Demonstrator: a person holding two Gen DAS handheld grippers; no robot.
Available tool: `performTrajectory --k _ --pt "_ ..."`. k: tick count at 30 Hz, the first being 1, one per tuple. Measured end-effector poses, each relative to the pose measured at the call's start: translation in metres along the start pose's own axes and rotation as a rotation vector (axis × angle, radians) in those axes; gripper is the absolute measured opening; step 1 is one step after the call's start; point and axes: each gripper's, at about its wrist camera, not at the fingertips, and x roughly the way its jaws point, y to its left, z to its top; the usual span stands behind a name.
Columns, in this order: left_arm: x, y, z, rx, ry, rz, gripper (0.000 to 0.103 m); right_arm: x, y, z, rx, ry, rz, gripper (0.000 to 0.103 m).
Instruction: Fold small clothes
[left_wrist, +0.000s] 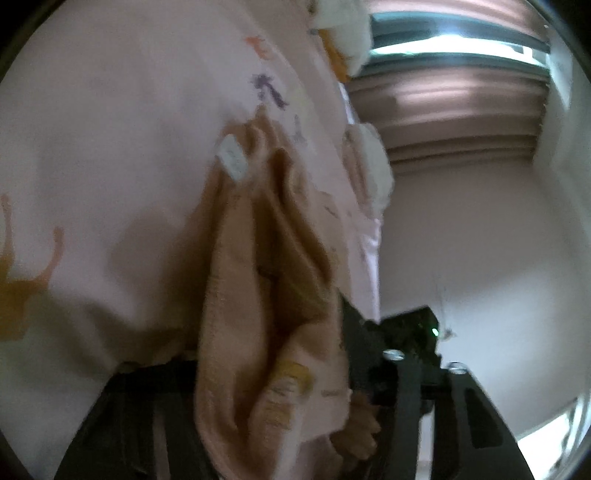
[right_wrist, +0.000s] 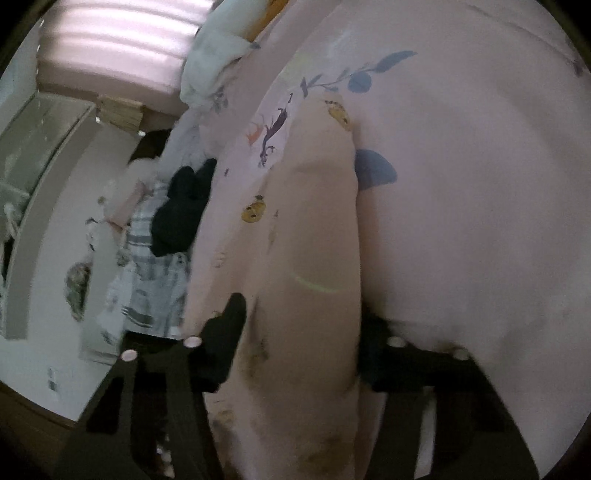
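Observation:
A small peach-pink garment with yellow prints and a white label hangs bunched between the fingers of my left gripper, which is shut on it. The same garment runs up between the fingers of my right gripper, which is shut on it too. Both views are tilted and blurred. The garment is held over a pale pink sheet printed with animals and leaves, also in the right wrist view.
White and orange clothes lie at the far end of the sheet. A black garment and a grey checked one lie at its edge. A white cloth pile sits beyond. Curtains and a wall stand behind.

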Motion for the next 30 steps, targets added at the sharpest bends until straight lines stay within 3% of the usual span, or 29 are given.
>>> performTrajectory --k 1,4,9,12,15,23,30 --pt "0.001 0.003 0.0 -0.01 -0.009 0.019 0.033 0.0 -0.002 -0.002 -0.005 -0.015 -0.007 0.035" --pt "0.006 0.001 -0.001 0.022 -0.027 0.043 0.026 -0.002 -0.008 -0.003 -0.015 -0.045 0.014 0.028" --pt "0.012 -0.02 -0.008 0.104 -0.081 0.127 0.024 -0.003 0.006 -0.006 -0.1 -0.095 -0.069 0.026" --pt "0.006 -0.032 -0.013 0.155 -0.136 0.142 0.022 -0.009 0.031 -0.012 -0.246 -0.143 -0.16 0.024" --pt "-0.012 -0.054 -0.03 0.282 -0.217 0.192 0.021 -0.024 0.052 -0.011 -0.312 -0.179 -0.146 0.023" --pt "-0.042 -0.136 -0.057 0.455 -0.362 0.128 0.021 -0.092 0.118 0.014 -0.489 -0.277 -0.099 0.023" --pt "-0.045 -0.21 -0.072 0.583 -0.436 0.07 0.021 -0.161 0.141 0.059 -0.532 -0.338 -0.005 0.023"
